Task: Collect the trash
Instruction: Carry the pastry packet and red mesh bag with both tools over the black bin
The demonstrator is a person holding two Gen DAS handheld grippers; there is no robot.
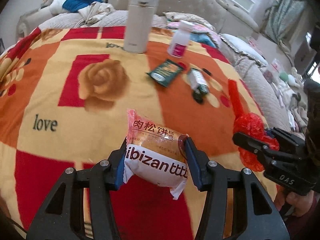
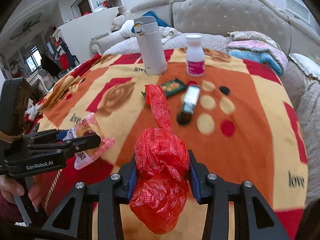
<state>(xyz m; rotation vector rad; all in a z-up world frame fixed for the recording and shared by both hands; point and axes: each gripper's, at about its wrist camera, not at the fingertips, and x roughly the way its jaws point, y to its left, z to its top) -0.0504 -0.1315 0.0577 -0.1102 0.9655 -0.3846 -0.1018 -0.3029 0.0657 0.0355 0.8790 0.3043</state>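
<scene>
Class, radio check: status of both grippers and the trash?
Left gripper shut on snack pack. Right gripper shut on red bag. Nothing blocking.

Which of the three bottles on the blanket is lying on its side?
The small dark bottle with the white label, beside the green packet. The tall flask and white pill bottle stand upright.

Left gripper [image 1: 157, 156]: angled downward, blue-padded fingers [image 1: 193, 161] pressed against both sides of a snack packet [image 1: 158, 152], held clear of the surface; the bearing hand [image 2: 12, 192] wraps the handle below and behind the jaws. Right gripper [image 2: 162, 174]: just right of the left one, likewise tilted down, pads clamped on a crumpled red plastic bag [image 2: 161, 172]; its hand [image 1: 296, 200] grips the handle beneath.
</scene>
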